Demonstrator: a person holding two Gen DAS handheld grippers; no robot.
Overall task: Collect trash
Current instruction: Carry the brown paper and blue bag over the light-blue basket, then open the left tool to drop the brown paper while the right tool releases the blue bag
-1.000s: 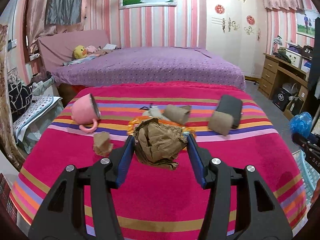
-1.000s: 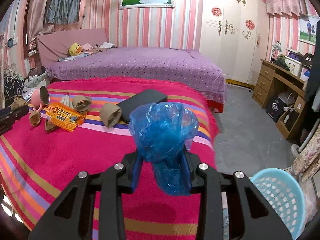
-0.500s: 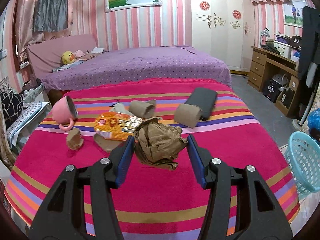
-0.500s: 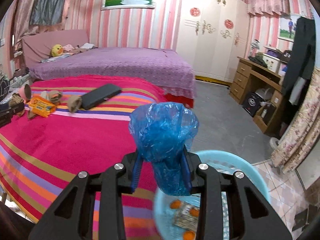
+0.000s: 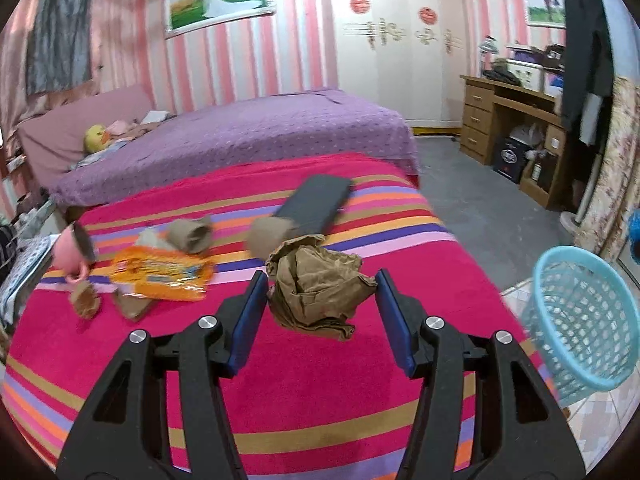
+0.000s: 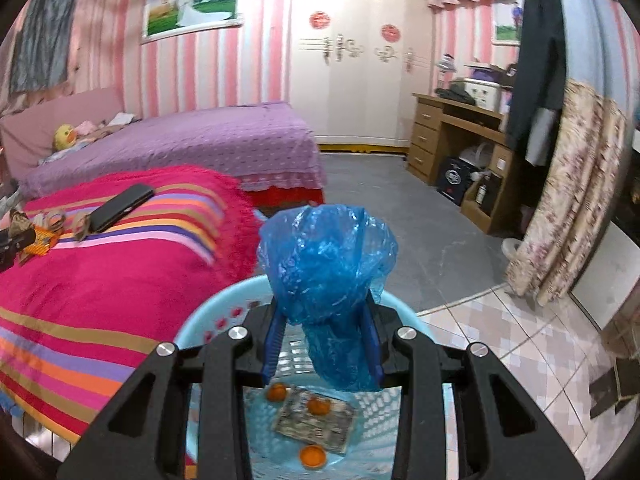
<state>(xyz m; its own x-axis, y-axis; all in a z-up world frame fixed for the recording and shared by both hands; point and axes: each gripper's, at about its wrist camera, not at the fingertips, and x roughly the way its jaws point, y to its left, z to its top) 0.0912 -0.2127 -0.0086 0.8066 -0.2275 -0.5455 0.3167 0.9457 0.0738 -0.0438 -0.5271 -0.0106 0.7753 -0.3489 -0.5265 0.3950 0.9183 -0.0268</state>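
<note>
Blue plastic, a crumpled bag (image 6: 326, 276), sits squeezed tight between the fingers of your right gripper (image 6: 324, 344). It hangs right over the light blue basket (image 6: 208, 320), which has a flat wrapper (image 6: 314, 420) and some little orange bits in it. Your left gripper (image 5: 322, 312) holds a ball of brown paper (image 5: 316, 284) up above the striped blanket (image 5: 304, 392). Its fingers press the paper on both sides. An orange snack bag (image 5: 160, 276) and cardboard tubes (image 5: 190, 234) lie on the blanket.
</note>
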